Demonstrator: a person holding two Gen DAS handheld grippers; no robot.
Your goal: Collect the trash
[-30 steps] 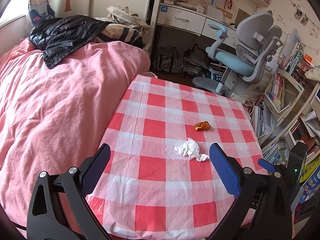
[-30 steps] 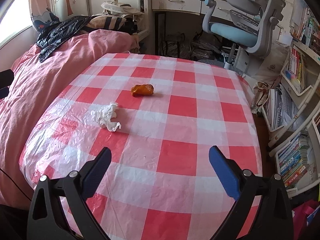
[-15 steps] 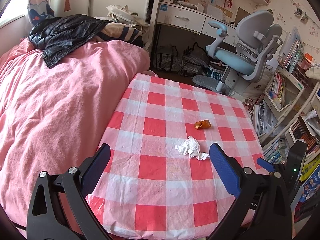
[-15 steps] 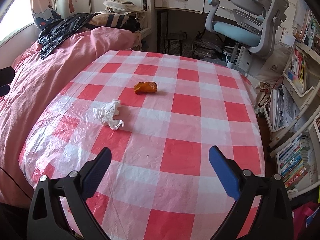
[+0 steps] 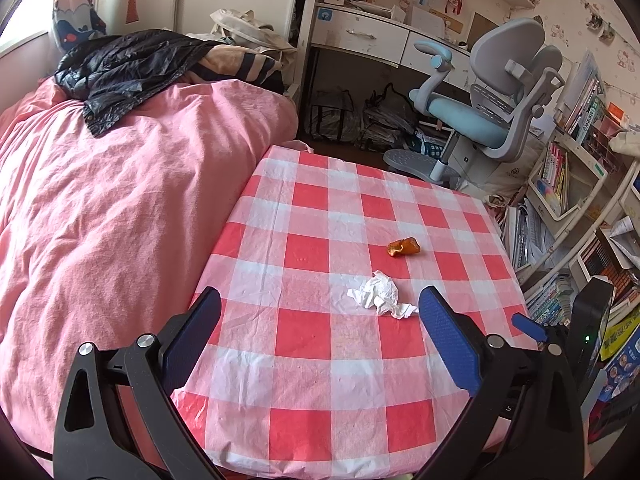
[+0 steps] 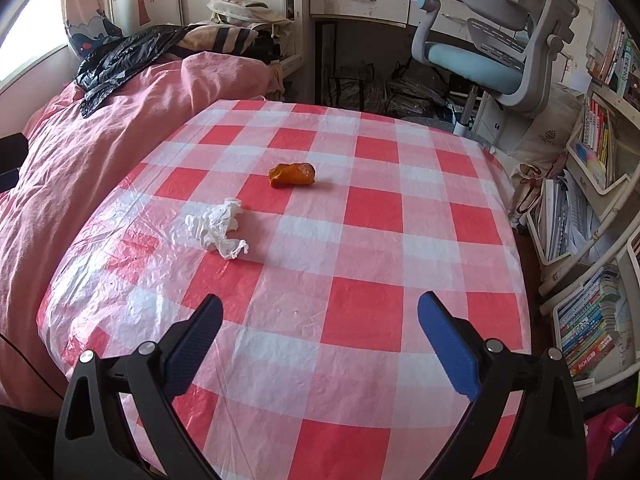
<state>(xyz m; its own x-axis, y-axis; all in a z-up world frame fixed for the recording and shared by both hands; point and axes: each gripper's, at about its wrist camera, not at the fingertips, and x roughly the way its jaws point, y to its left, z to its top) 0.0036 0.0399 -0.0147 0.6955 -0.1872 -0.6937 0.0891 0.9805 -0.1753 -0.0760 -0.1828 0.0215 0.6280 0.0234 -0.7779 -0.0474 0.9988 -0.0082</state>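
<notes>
A crumpled white tissue (image 5: 379, 295) (image 6: 218, 226) lies on the red-and-white checked tablecloth (image 5: 320, 344) (image 6: 360, 272). Just beyond it sits an orange scrap like a piece of peel (image 5: 403, 246) (image 6: 292, 174). My left gripper (image 5: 320, 304) hovers open near the table's front edge, the tissue just ahead beside its right finger. My right gripper (image 6: 319, 308) is also open and empty, with both scraps ahead and to its left. A black plastic bag (image 5: 120, 68) (image 6: 120, 56) lies spread on the pink bed, far back left.
The pink bed (image 5: 100, 208) runs along the table's left side. A grey-and-blue desk chair (image 5: 492, 100) (image 6: 496, 40) and a white desk (image 5: 360, 36) stand behind the table. Crowded bookshelves (image 5: 568, 184) (image 6: 592, 208) line the right wall.
Both grippers have drifted slightly; the tissue and orange scrap sit a little nearer and lower in the right wrist view. Nothing was taken hold of.
</notes>
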